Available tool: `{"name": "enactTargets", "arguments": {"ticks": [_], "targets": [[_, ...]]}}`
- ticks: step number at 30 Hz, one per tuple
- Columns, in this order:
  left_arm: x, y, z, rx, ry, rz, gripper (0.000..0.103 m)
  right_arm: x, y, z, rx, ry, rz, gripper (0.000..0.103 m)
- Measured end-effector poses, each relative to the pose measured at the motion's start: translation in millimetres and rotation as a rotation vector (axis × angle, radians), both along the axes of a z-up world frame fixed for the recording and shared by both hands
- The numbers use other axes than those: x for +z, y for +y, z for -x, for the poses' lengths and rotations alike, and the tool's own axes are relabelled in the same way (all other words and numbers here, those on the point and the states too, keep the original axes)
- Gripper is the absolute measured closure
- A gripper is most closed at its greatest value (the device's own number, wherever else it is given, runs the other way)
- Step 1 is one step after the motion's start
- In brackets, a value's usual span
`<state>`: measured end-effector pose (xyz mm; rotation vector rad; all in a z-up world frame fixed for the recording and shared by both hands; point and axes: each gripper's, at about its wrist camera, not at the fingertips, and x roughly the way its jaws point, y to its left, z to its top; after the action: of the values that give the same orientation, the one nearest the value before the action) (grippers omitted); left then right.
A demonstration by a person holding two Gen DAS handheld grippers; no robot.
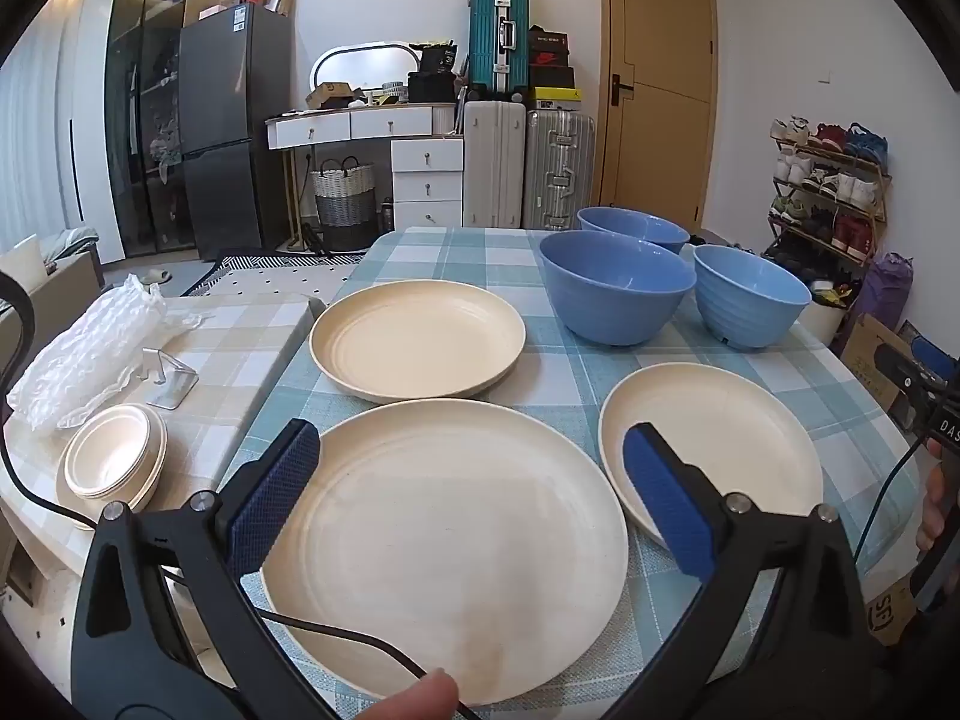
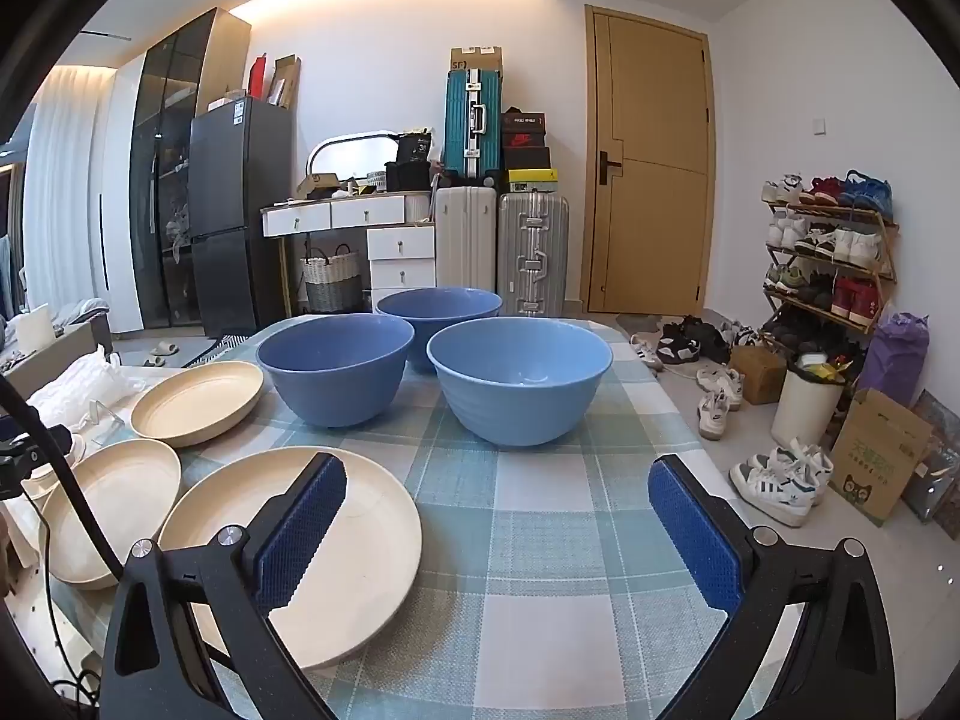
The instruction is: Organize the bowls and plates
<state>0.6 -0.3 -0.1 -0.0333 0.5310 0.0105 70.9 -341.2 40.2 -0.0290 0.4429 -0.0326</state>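
Three cream plates lie on the checked tablecloth [image 1: 558, 372]: a near one [image 1: 456, 546], a far one [image 1: 417, 339] and a right one [image 1: 714, 450]. Three blue bowls stand behind them: middle [image 1: 618, 285], right [image 1: 750, 294], back [image 1: 633, 228]. My left gripper [image 1: 471, 450] is open and empty, hovering over the near plate. My right gripper [image 2: 498, 486] is open and empty above the cloth, right of a plate [image 2: 336, 546], with the bowls [image 2: 336, 366] [image 2: 519, 378] [image 2: 438, 312] ahead.
A side table at the left holds stacked small cream bowls [image 1: 114, 462], a metal stand [image 1: 171, 378] and bubble wrap [image 1: 90, 348]. Shoes [image 2: 780, 474], a white bin [image 2: 807, 402] and a cardboard box [image 2: 882, 456] sit on the floor right of the table.
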Motion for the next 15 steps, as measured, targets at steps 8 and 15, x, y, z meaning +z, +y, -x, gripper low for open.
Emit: {"name": "enactTargets", "arguments": {"ticks": [8,15], "targets": [[-0.2,-1.7,0.4,0.007,-0.003,-0.008,0.002,0.3,-0.4,0.1,-0.003,0.001,-0.003,0.0],[-4.2,-2.2,-1.5,0.001,-0.002,-0.004,0.002,-3.2,-2.4,1.1,-0.002,0.002,-0.003,0.0]]}}
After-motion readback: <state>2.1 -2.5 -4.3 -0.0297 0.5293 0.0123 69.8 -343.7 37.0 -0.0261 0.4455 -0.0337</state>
